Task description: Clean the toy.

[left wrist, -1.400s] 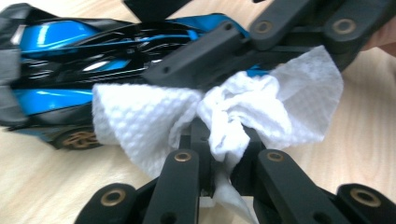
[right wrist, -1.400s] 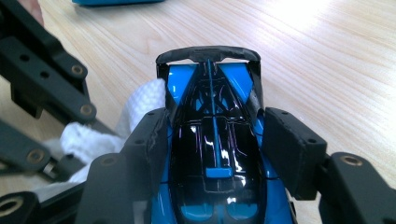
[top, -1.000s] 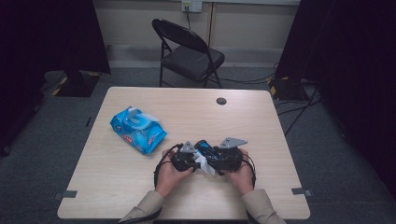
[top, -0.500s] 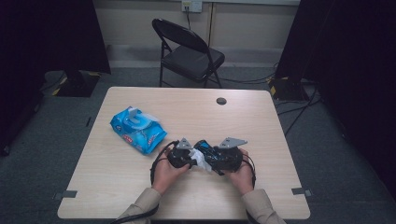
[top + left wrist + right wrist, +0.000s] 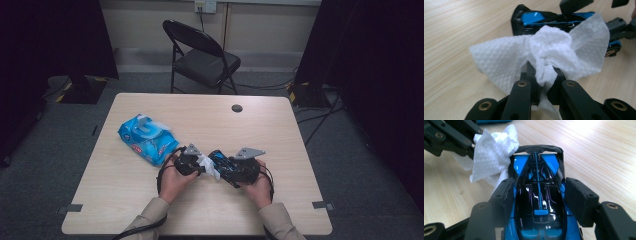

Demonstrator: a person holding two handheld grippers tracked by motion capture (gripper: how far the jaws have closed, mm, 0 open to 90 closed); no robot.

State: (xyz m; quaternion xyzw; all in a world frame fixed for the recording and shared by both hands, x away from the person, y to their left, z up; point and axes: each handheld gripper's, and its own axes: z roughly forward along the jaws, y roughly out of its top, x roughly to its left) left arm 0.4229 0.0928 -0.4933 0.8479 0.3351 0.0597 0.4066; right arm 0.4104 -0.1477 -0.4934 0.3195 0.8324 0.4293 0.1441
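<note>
A blue and black toy car (image 5: pixel 539 195) sits between the jaws of my right gripper (image 5: pixel 539 192), which is shut on its sides. My left gripper (image 5: pixel 541 75) is shut on a bunched white wipe (image 5: pixel 549 50), and the wipe lies against the car's (image 5: pixel 541 18) black rear wing. In the high view both grippers meet near the table's front middle: the left gripper (image 5: pixel 192 161) on the left, the wipe (image 5: pixel 207 165) in between, the right gripper (image 5: pixel 235 169) with the car (image 5: pixel 225 164) on the right.
A blue pack of wipes (image 5: pixel 147 139) lies on the wooden table (image 5: pixel 280 130), to the left and just behind the hands. A round cable hole (image 5: pixel 237 108) is near the far edge. A black folding chair (image 5: pixel 202 57) stands beyond the table.
The left hand has shifted slightly with the wipe against the car. The right hand and the car have stayed put.
</note>
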